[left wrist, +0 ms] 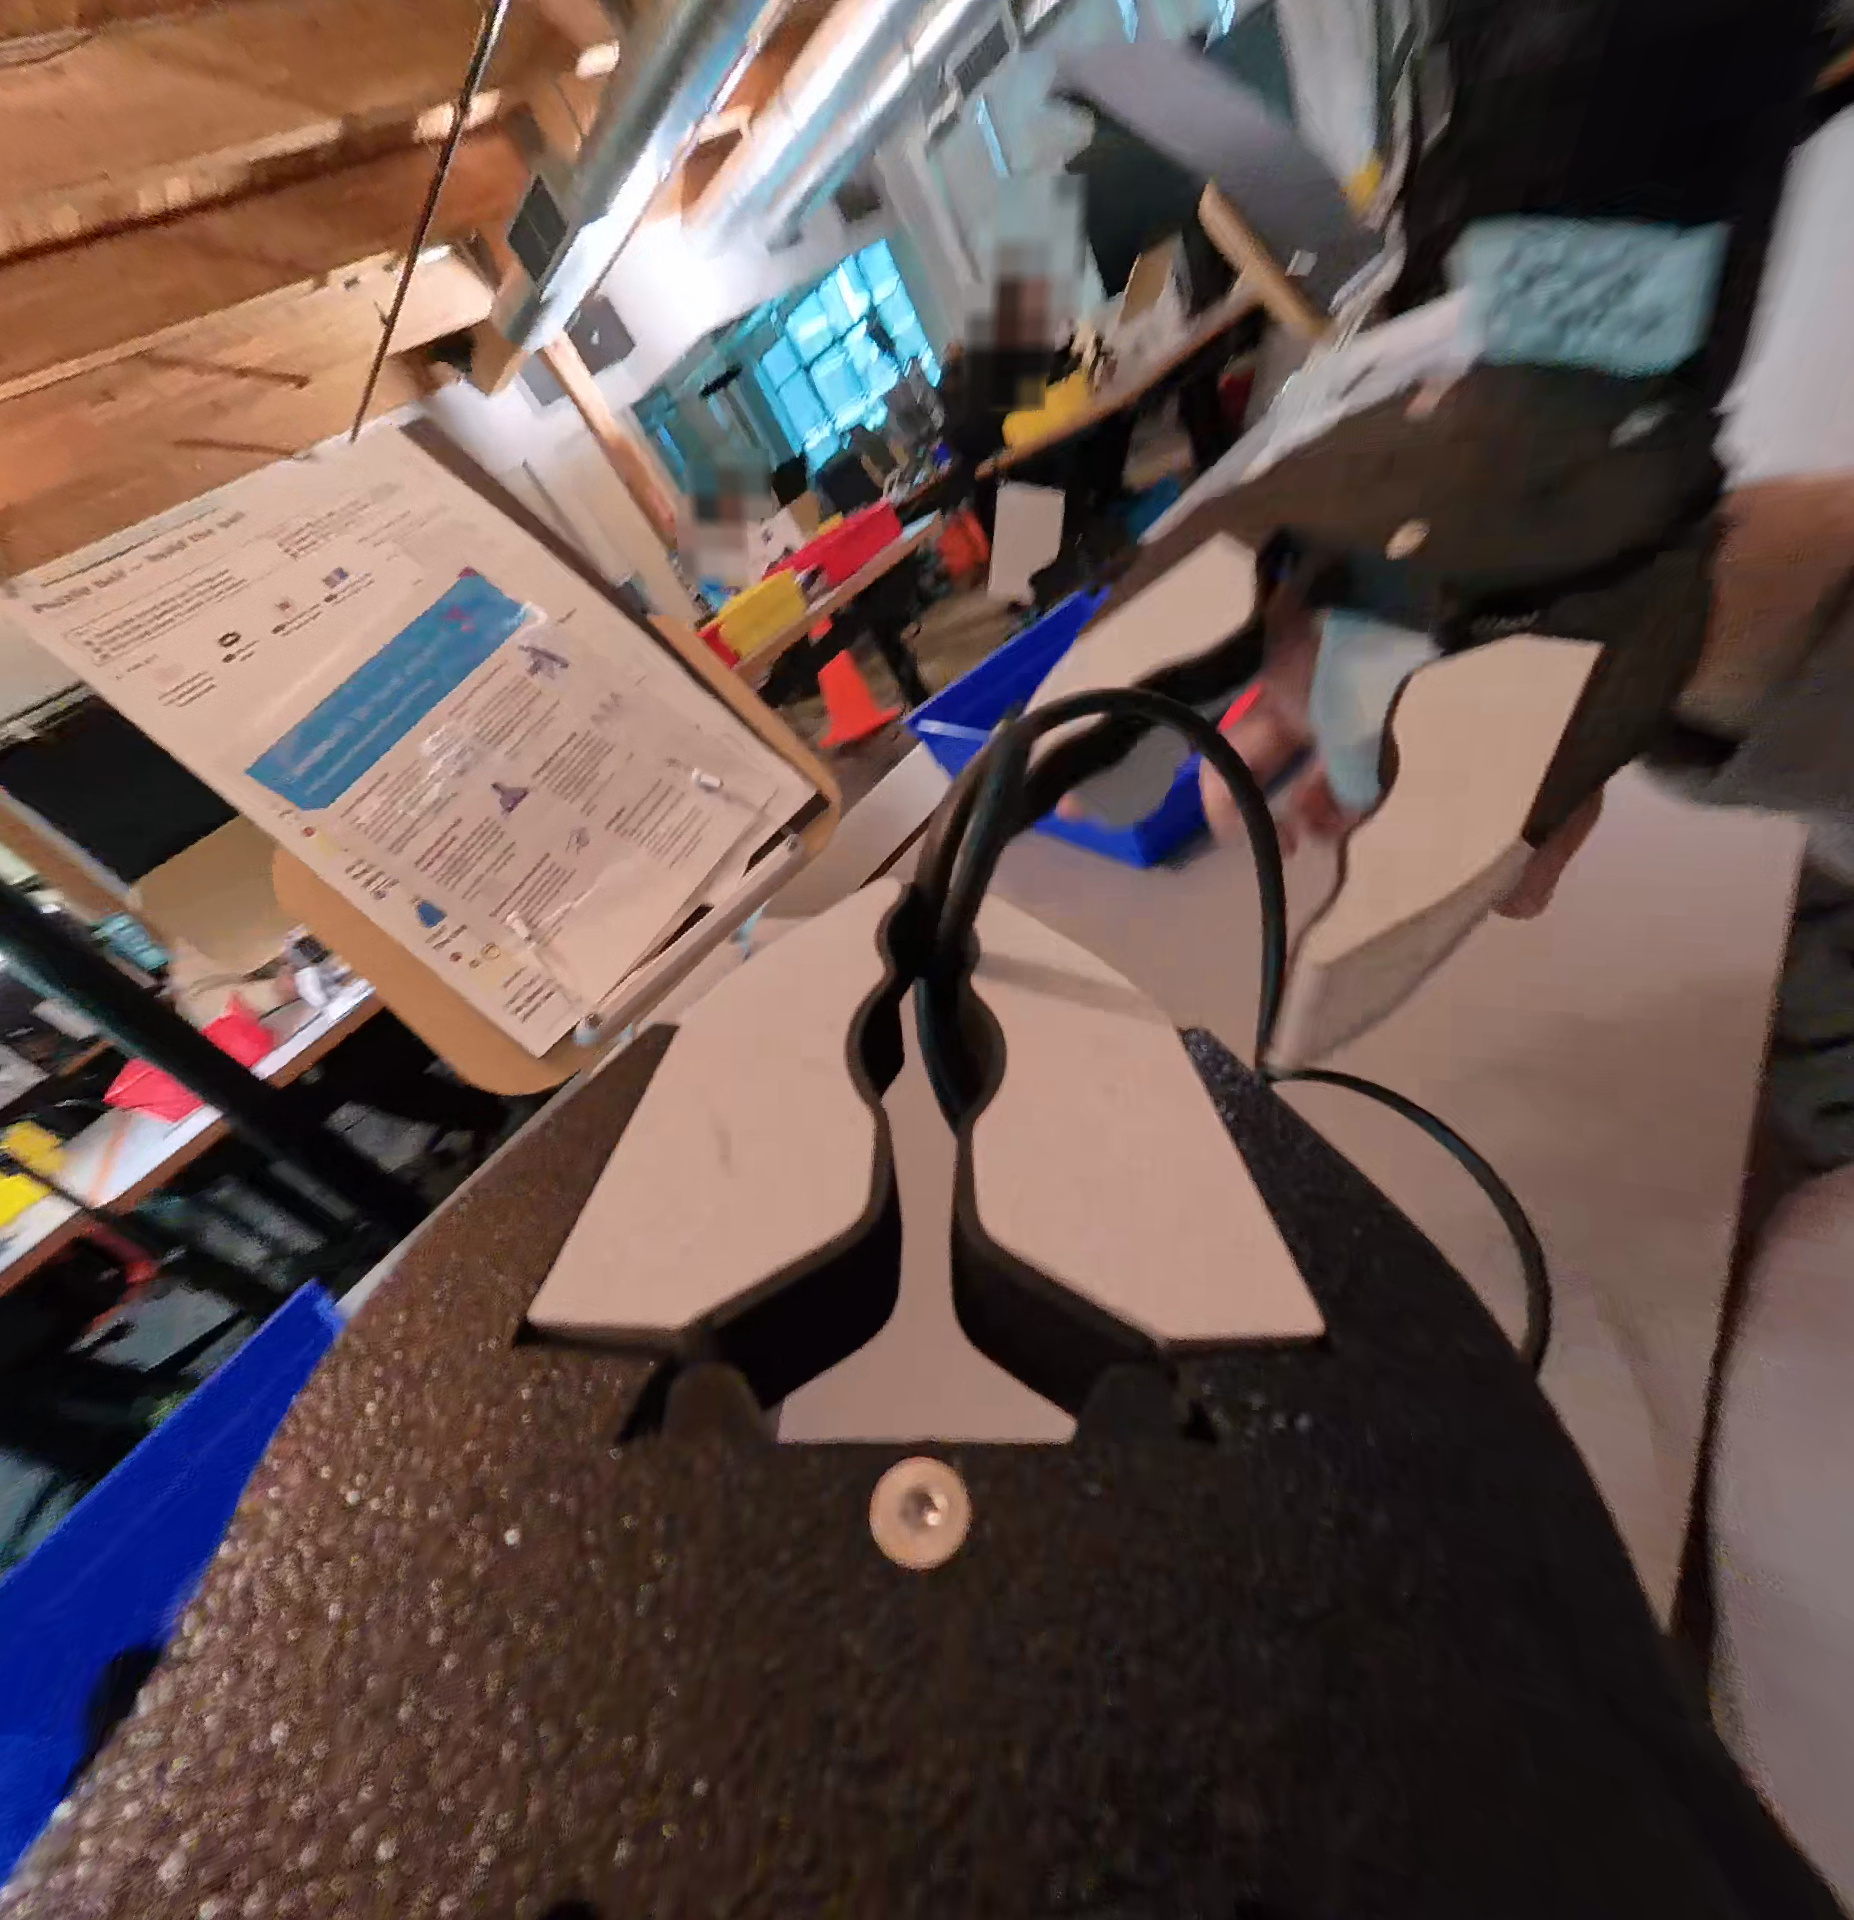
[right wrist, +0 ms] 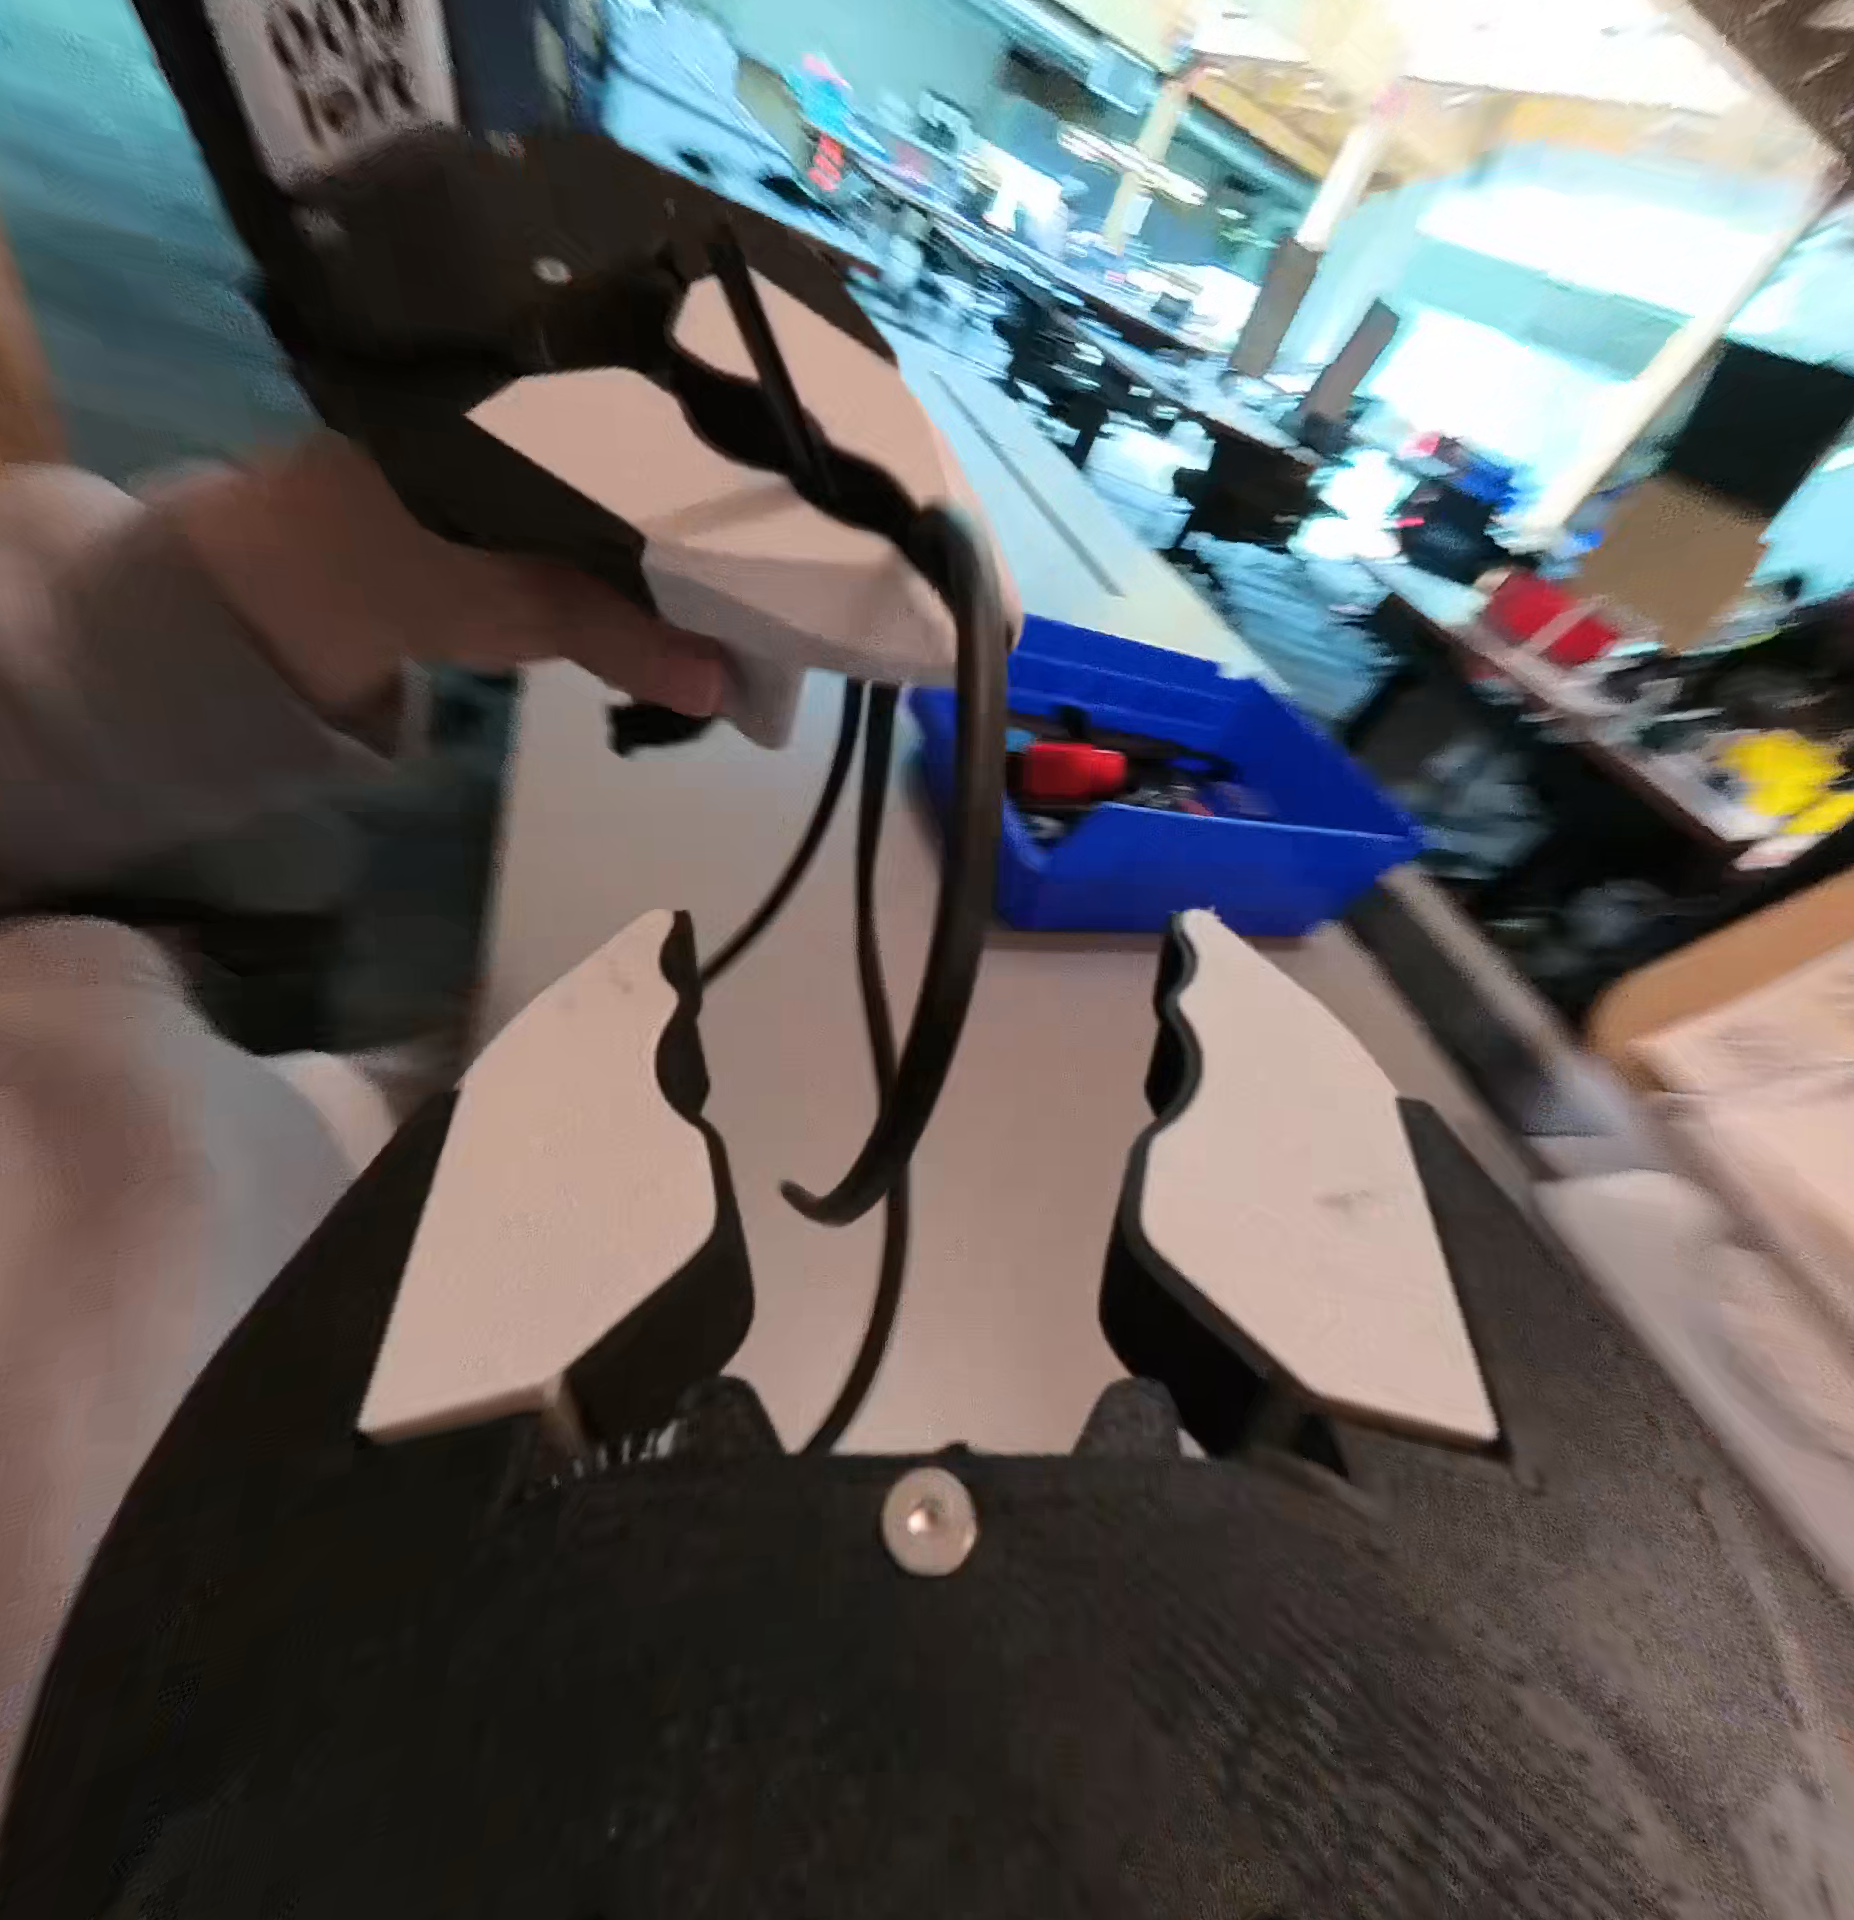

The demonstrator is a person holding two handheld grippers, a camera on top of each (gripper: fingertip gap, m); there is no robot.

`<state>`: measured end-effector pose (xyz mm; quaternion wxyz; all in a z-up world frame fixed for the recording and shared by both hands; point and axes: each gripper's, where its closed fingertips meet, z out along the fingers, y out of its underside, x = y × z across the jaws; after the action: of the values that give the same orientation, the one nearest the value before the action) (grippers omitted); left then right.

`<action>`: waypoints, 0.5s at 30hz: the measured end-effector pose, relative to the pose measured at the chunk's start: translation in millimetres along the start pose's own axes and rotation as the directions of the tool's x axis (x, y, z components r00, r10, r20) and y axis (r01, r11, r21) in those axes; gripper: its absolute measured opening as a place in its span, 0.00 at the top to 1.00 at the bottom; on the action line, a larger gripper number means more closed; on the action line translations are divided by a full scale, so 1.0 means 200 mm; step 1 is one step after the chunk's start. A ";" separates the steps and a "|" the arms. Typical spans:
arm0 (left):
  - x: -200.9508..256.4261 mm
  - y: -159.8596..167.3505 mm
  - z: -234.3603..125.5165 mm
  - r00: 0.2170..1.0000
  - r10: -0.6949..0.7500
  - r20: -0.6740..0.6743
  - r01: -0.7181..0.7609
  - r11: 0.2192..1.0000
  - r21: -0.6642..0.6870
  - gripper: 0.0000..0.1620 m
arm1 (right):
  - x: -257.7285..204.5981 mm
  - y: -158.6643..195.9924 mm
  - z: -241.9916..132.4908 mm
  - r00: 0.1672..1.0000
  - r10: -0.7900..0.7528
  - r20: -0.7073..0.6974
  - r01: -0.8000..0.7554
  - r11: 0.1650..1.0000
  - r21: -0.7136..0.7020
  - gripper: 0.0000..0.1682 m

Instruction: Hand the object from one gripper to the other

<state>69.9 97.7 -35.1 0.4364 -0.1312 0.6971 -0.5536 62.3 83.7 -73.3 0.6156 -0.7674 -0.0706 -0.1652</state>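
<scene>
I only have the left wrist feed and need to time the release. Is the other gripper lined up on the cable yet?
Observer: The right gripper is wide open, and the black cable hangs between its fingers.
Operator: Touching it?
Observer: No visible contact; the loop's lower end dangles in the gap.
Operator: Anything below?
Observer: The blue bin sits on the table beyond the cable and holds a red item.

A pale grey desk (right wrist: pixel 1016 1299) carries a blue plastic bin (right wrist: pixel 1193 831) at its far side. Inside the bin lies a red object (right wrist: pixel 1068 774) among dark, blurred items that cannot be identified.
</scene>
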 end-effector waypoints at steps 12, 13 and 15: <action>0.08 -0.05 0.00 0.998 -0.009 -0.059 0.011 0.999 0.031 0.98 | -0.12 0.00 0.16 0.995 0.066 0.075 -0.074 0.992 0.103 0.83; 0.07 -0.05 0.00 0.999 -0.010 -0.049 0.012 0.999 0.033 0.98 | -0.12 0.01 0.16 0.995 0.051 0.082 -0.059 0.994 0.090 0.88; 0.04 -0.08 -0.02 0.999 -0.037 -0.033 0.039 0.997 0.067 0.98 | -0.13 0.07 0.18 0.995 0.028 0.093 -0.032 0.999 0.039 0.88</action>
<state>57.6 88.5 -24.7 0.4190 -0.1209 0.6820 -0.5871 47.8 117.0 -101.2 0.6294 -0.7626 -0.0907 -0.1188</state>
